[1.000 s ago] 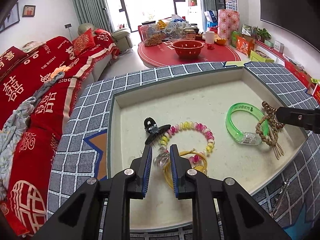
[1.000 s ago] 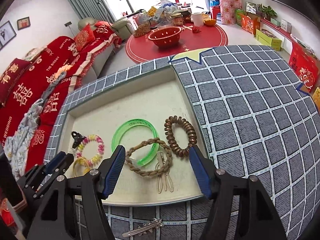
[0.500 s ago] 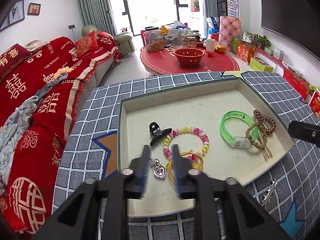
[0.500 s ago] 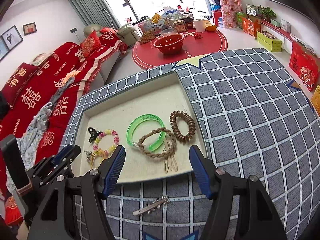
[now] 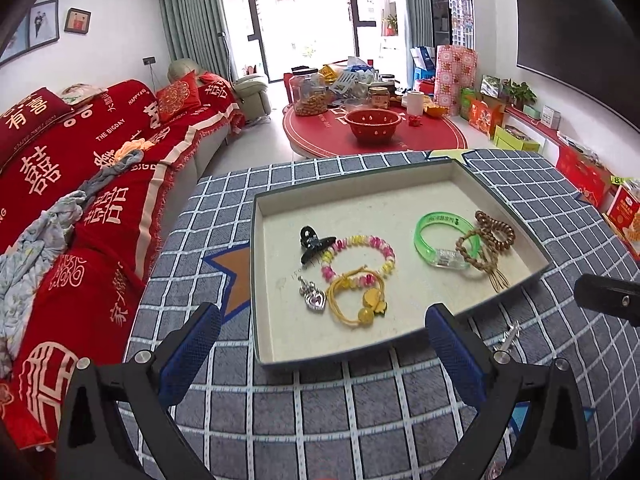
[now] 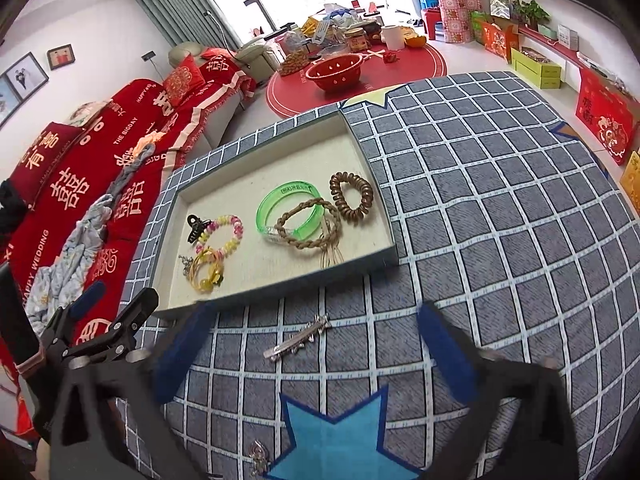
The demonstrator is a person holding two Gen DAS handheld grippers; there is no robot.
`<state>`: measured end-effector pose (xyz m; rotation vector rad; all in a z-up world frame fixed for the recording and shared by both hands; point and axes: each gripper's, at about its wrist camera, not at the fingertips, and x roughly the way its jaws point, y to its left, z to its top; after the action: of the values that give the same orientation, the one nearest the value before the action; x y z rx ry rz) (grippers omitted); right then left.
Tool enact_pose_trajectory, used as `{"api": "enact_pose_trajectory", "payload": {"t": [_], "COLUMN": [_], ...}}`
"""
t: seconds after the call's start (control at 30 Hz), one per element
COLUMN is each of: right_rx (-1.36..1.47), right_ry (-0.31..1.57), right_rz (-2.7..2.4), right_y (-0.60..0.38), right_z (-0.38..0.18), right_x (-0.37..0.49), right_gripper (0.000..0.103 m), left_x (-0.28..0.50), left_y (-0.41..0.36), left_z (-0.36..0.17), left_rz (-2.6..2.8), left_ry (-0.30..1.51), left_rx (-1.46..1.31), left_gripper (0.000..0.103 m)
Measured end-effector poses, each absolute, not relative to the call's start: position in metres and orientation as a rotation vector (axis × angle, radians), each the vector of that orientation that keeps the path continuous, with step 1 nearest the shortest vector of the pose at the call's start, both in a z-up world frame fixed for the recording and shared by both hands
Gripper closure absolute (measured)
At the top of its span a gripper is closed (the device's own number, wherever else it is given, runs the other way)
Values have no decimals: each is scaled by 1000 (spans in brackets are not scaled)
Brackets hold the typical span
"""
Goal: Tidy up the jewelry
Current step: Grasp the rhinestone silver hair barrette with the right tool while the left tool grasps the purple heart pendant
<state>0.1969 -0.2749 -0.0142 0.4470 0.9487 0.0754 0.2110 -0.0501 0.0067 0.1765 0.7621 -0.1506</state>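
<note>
A shallow tray (image 5: 280, 354) (image 6: 280, 280) on the checked cloth holds a black claw clip (image 5: 312, 242), a bead bracelet (image 5: 360, 254), a yellow hair tie (image 5: 356, 298), a silver heart pendant (image 5: 314, 298), a green bangle (image 5: 442, 234) (image 6: 290, 210), a braided band (image 6: 308, 224) and a brown coil tie (image 6: 352, 196). A silver hair clip (image 6: 298, 338) lies on the cloth in front of the tray. A small silver ornament (image 6: 258, 456) lies nearer me. My left gripper (image 5: 324, 354) is open and empty, before the tray. My right gripper (image 6: 312, 354) is open and empty, above the silver clip.
The checked cloth (image 6: 480, 200) covers the table, with a blue star patch (image 6: 336, 440). A red sofa (image 5: 60, 184) runs along the left. A round red table (image 5: 372, 136) with a red colander stands beyond.
My left gripper let go of the silver heart pendant in the tray, opened wide and drew back. My right gripper drew back from the tray to over the silver clip.
</note>
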Motion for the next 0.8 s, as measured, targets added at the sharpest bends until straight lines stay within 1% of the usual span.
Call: {"api": "enact_pose_trajectory", "payload": {"t": [0.13,0.53,0.8], "right_rx": [447,447,440], "right_ry": [946,1021,1033], "right_rz": [74,78,84], "right_y": [-276,-275,-273], "right_z": [-11,-17,-18], "right_x": [184,163,153], "right_gripper": [0,0,0], "left_x": [200,163,147], "left_y": [-47,-51,-50], "left_z": [4,-14,-23], "left_rz": [-156,-197,-224], "left_ry": [779,833,881], "left_rx": [167,191,154], "left_gripper": [0,0,0]}}
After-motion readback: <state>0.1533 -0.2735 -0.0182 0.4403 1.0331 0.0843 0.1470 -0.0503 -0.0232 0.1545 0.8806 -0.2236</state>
